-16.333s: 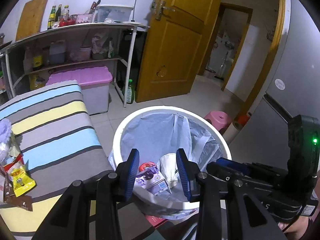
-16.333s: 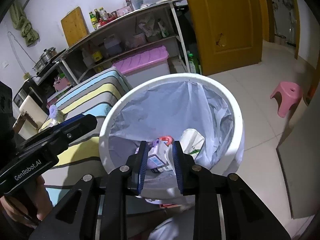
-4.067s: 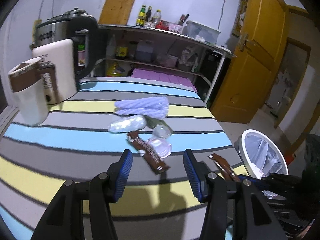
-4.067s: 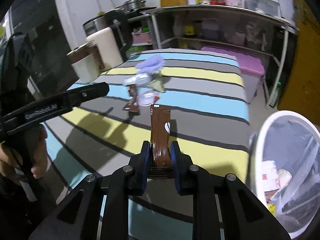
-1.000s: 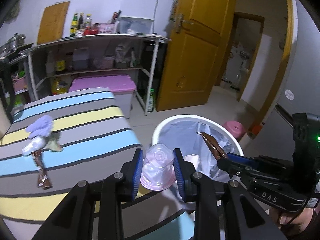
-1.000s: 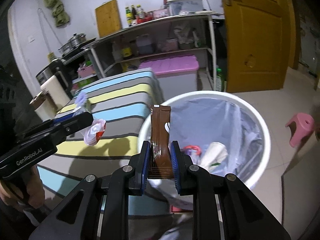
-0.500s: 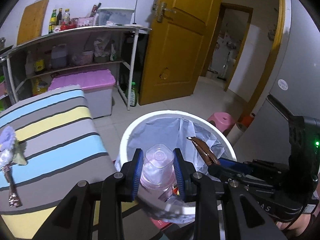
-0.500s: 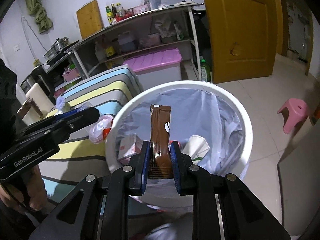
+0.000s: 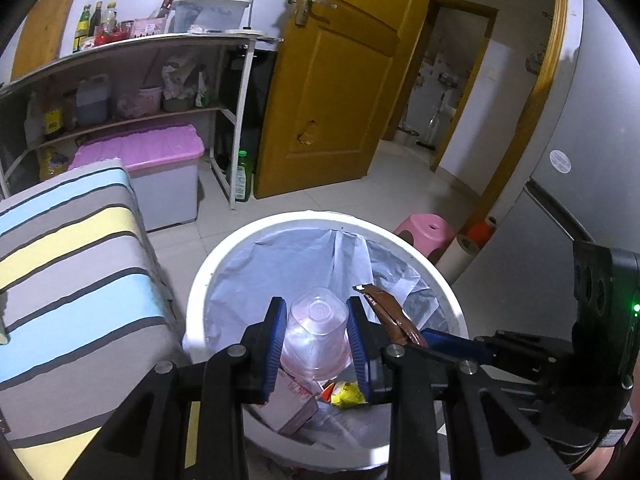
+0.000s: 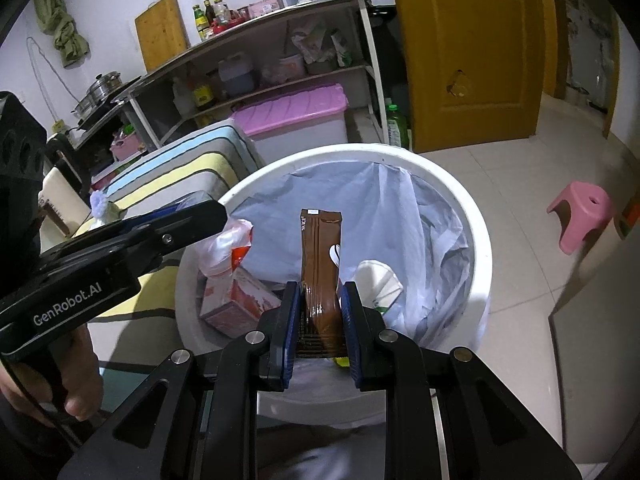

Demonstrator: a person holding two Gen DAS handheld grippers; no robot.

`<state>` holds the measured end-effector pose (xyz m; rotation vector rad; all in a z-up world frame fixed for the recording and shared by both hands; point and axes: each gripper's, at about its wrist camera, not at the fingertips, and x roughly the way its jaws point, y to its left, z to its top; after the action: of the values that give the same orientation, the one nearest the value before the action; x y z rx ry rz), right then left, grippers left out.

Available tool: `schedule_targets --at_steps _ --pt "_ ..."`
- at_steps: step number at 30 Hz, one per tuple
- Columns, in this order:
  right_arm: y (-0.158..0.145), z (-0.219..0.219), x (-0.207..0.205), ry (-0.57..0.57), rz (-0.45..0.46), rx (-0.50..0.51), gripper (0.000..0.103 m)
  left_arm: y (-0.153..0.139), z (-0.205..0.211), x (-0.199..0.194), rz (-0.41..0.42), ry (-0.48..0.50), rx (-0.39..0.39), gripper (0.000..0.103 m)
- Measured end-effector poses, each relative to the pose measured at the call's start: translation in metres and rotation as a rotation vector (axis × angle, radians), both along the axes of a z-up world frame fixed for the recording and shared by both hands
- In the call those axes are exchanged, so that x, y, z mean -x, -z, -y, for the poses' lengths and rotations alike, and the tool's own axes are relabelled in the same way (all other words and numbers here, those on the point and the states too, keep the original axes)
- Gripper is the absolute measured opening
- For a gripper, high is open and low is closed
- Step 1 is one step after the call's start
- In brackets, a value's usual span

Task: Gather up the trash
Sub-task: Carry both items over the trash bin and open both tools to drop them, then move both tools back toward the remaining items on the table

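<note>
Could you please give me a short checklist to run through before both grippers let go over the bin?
1. Left gripper shut on the clear plastic cup: ok.
2. Right gripper shut on the brown wrapper: ok.
3. Cup inside the white trash bin rim: ok.
4. Wrapper above the bin opening: ok.
5. Bag liner open, room left above the trash: ok.
6. Wrapper will fall free of the pads: cannot tell.

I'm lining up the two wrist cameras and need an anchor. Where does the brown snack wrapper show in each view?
Left wrist view: the brown snack wrapper pokes up right of centre, just right of the clear plastic cup in the left gripper.
Right wrist view: the wrapper stands upright at centre, clamped in the right gripper.
Shared landmark: the white lined trash bin beneath both.
</note>
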<state>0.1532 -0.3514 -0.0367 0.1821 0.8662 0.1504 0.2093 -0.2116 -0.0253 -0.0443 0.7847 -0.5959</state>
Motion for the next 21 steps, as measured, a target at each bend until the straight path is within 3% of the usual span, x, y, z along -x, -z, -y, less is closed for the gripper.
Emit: schedule_targets --at_steps 10,14,21 --pt "0.003 0.0028 -0.0039 0.004 -0.023 -0.008 0.022 0.0044 -0.0012 -0.004 -0.018 -0.001 0.006 0.032" --pt "0.0035 -0.0001 -0.0047 -0.006 -0.022 -0.001 0.023 0.0058 -0.002 -0.0047 -0.032 0.005 0.016 0.039" --pt "0.0006 -0.0003 -0.001 0.003 -0.009 0.003 0.023 0.0036 -0.0022 -0.0027 -0.027 0.012 0.018 0.04"
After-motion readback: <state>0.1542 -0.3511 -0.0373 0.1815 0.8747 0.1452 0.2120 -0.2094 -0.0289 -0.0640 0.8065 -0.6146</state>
